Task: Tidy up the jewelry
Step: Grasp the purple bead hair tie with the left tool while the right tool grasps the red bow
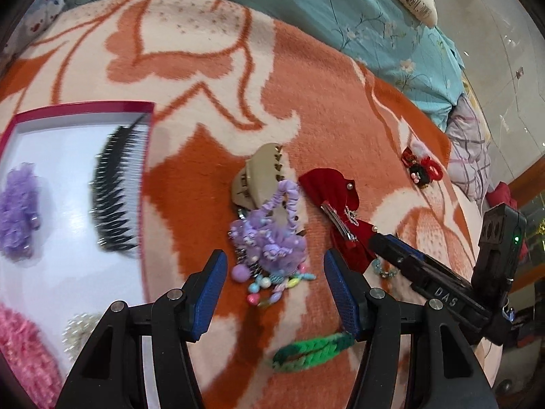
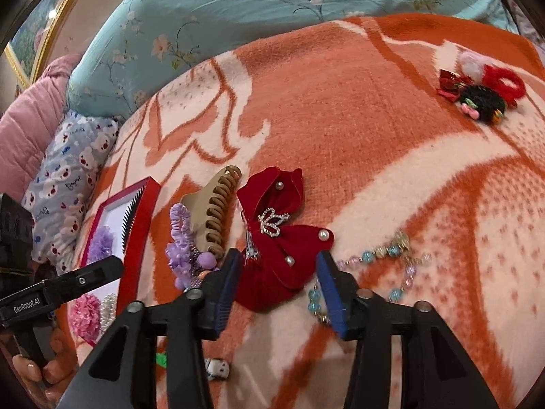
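A red-rimmed white tray [image 1: 85, 106] lies at the left and holds a black comb [image 1: 115, 191], a purple scrunchie [image 1: 18, 208], a pink scrunchie [image 1: 24, 351] and a pearl piece [image 1: 80, 332]. On the blanket lie a beige claw clip [image 1: 260, 175], a purple scrunchie with beaded charms [image 1: 269, 238], a red velvet bow clip [image 2: 276, 235] and a bead bracelet [image 2: 391, 255]. My left gripper [image 1: 274, 272] is open, its fingers on either side of the purple scrunchie. My right gripper [image 2: 279, 269] is open around the lower part of the red bow.
A green fuzzy clip [image 1: 313, 351] lies near my left gripper. A small pile of red and black hair ties [image 2: 483, 92] sits at the far right. A small white item [image 2: 218, 368] lies below my right gripper. Teal floral bedding [image 2: 238, 10] and pillows [image 2: 68, 170] border the orange blanket.
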`<state>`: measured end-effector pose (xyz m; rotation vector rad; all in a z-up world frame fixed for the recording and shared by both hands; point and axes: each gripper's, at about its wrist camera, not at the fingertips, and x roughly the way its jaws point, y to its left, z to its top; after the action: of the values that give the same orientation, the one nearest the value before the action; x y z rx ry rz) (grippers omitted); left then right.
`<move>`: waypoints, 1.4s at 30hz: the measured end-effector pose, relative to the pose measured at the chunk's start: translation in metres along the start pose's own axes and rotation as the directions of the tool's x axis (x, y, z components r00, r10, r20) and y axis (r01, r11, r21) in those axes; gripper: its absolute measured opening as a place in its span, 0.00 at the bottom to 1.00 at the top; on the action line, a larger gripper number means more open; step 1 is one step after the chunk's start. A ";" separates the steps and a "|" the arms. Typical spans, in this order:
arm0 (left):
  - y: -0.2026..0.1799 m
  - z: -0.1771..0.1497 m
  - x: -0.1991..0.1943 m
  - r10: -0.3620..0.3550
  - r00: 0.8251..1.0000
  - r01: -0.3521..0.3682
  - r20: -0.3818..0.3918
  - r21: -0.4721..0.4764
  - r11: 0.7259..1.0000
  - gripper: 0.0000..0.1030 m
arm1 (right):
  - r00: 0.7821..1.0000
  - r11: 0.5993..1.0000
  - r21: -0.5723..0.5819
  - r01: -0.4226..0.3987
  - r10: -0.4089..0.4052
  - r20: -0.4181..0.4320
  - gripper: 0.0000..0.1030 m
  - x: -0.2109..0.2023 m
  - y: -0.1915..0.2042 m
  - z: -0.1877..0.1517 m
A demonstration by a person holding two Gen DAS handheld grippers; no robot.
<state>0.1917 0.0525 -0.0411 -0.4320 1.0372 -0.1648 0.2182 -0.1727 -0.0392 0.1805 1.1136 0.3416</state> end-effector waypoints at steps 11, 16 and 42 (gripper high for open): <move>-0.012 0.023 0.065 0.037 0.998 -0.035 -0.053 0.038 0.999 0.25 | 0.999 1.000 -0.024 -0.021 0.020 -0.040 0.26 0.020 -0.008 0.000; -0.012 0.020 0.060 0.031 0.999 -0.029 -0.032 0.055 0.998 0.14 | 0.999 1.000 -0.012 -0.025 0.024 -0.035 0.00 0.015 -0.012 0.001; 0.028 -0.017 -0.066 -0.017 0.994 0.017 0.110 0.005 1.000 0.10 | 0.991 0.970 -0.225 0.093 -0.111 -0.069 0.38 0.052 0.025 0.015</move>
<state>0.1418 0.0948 -0.0077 -0.4418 0.9250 -0.1567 0.2483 -0.1299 -0.0688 -0.0888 1.1518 0.3808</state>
